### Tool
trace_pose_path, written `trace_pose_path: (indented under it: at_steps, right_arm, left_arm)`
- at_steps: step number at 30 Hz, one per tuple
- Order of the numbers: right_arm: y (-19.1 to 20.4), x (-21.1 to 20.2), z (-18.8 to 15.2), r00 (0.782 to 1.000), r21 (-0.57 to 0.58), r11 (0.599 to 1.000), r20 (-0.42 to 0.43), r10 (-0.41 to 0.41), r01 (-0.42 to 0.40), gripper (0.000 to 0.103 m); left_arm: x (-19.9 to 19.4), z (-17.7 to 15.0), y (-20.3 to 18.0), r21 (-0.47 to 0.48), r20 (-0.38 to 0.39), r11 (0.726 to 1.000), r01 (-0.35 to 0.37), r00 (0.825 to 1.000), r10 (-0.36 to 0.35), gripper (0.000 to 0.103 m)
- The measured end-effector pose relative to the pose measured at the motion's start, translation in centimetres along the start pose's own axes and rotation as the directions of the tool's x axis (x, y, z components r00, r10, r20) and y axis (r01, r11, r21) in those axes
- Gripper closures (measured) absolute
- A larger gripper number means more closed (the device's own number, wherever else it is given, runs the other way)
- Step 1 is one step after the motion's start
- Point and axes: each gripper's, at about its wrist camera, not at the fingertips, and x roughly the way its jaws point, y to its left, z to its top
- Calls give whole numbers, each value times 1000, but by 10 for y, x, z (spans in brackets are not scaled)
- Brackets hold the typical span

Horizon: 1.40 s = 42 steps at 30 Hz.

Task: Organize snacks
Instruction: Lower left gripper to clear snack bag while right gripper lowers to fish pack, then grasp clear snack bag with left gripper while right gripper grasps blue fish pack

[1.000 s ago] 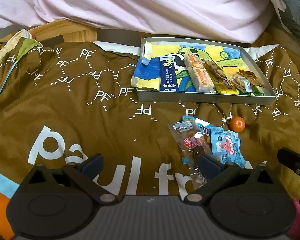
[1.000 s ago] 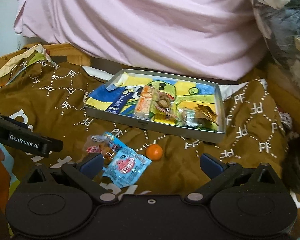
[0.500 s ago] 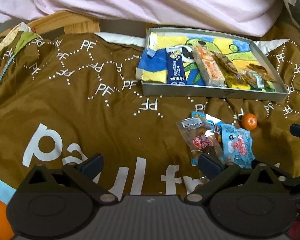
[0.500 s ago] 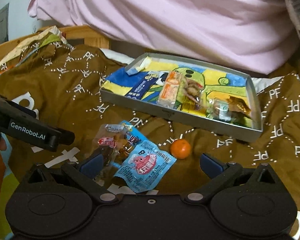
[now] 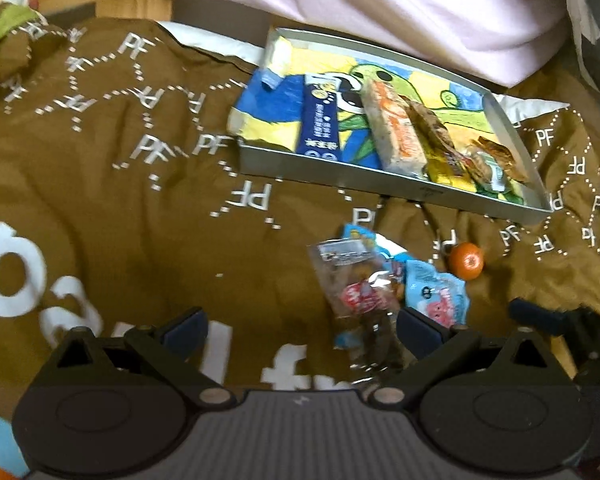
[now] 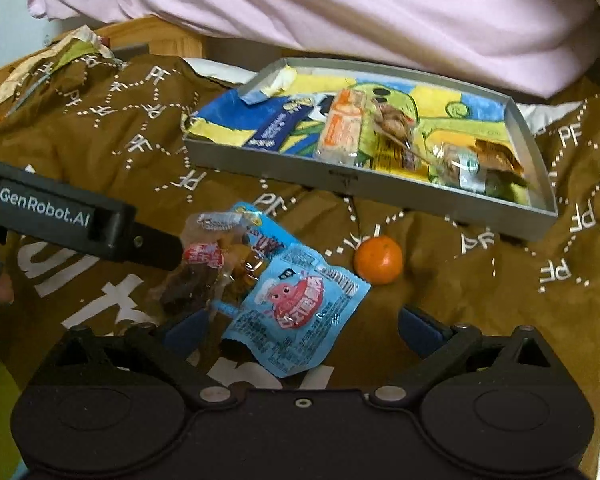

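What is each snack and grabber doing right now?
Shallow grey metal tray: on the brown blanket, snacks inside.
Small orange tangerine: loose on the blanket, outside the tray.
Light blue snack packet: lying flat, outside the tray.
Clear wrapped dark snack: lying outside the tray.
Left gripper: jaws open, empty.
Right gripper: jaws open, empty.

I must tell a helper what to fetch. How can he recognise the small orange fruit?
Find the grey tray on the brown blanket. Just before its front wall lies the small orange fruit, alone on the cloth. It is round and unwrapped; its neighbours are flat packets.
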Motion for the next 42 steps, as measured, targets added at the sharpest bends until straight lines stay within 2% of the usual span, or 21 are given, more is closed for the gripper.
trace_pose_path:
  at_steps: [4, 7, 10, 12, 16, 20, 22, 26, 29, 32, 34, 39, 42]
  right_arm:
    - [-2, 6, 0, 1000, 17, 1000, 0, 0, 0, 7]
    - [-4, 8, 0, 1000, 22, 1000, -12, -14, 15, 11]
    - [-4, 7, 0, 999, 17, 999, -36, -27, 27, 14]
    - [-3, 5, 0, 998, 5, 999, -43, -35, 35, 16]
    - [-3, -3, -2, 997, -11, 998, -49, -55, 54, 17]
    - [-8, -9, -1, 999, 19, 1000, -25, -24, 24, 17]
    - [-10, -7, 2, 1000, 27, 1000, -11, -8, 8, 17]
    - [-10, 8, 4, 999, 26, 1000, -42, 18, -17, 22]
    - [-8, 13, -1, 998, 12, 1000, -66, 19, -18, 25]
    - [-6, 13, -1, 997, 18, 999, -66, 37, -36, 37]
    - [-6, 12, -2, 997, 27, 999, -70, 45, -43, 39]
    - [-7, 11, -2, 996, 38, 998, -74, 54, -52, 41]
    - [-8, 14, -2, 995, 43, 997, -76, 65, -61, 37]
  left_arm:
    - [15, 1, -6, 18, -19, 999, 30, 999, -30, 1]
    - [25, 1, -12, 46, -42, 998, 45, 998, -43, 7]
    - [29, 0, -20, 116, -38, 993, -2, 999, 6, 15]
    - [26, -2, -22, 144, -34, 989, -8, 999, 13, 20]
    - [20, 1, -14, 91, -45, 996, -1, 999, 6, 33]
    - [21, 4, -4, 27, -60, 999, 24, 998, -22, 32]
    - [22, 6, -2, 4, -69, 998, 56, 996, -56, 22]
    - [24, 5, -6, 16, -82, 998, 61, 995, -59, 23]
    - [24, 3, -8, 29, -80, 999, 43, 996, -41, 30]
    - [23, 2, -8, 21, -85, 998, 51, 995, -49, 43]
    - [23, 0, -9, 18, -100, 997, 79, 992, -77, 56]
    - [22, -1, -8, 1, -99, 996, 87, 991, -86, 60]
    - [24, -1, -6, -17, -98, 996, 93, 991, -94, 60]
